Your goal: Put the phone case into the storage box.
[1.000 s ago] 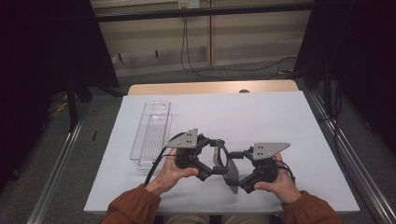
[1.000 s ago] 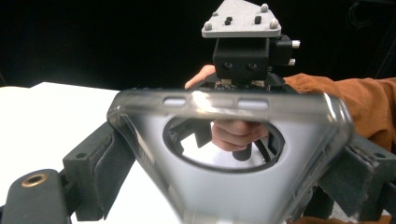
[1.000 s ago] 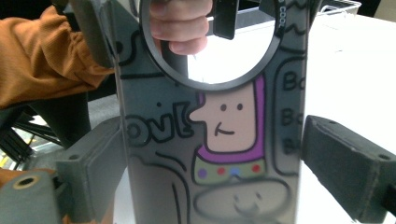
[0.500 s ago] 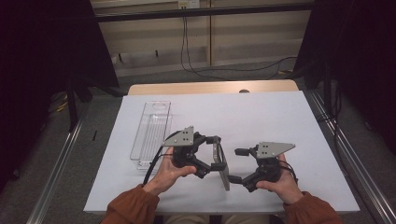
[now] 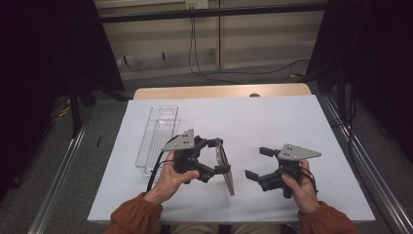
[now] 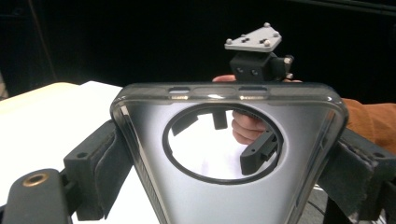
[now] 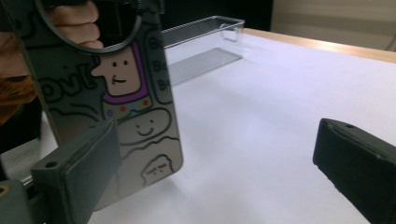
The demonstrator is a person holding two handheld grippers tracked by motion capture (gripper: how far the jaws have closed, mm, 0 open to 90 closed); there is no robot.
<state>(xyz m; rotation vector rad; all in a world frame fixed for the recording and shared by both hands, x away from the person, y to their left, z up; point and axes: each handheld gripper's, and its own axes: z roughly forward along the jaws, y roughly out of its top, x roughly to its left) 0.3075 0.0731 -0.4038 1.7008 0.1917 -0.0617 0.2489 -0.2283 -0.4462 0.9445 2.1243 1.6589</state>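
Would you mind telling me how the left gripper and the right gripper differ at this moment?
The left gripper is shut on the phone case, holding it on edge by its two long sides; the right gripper is open and holds nothing. The left gripper is beside the clear tray; the right gripper is farther from it, over bare table. Both are black, hand-held and carry a grey three-cornered plate.
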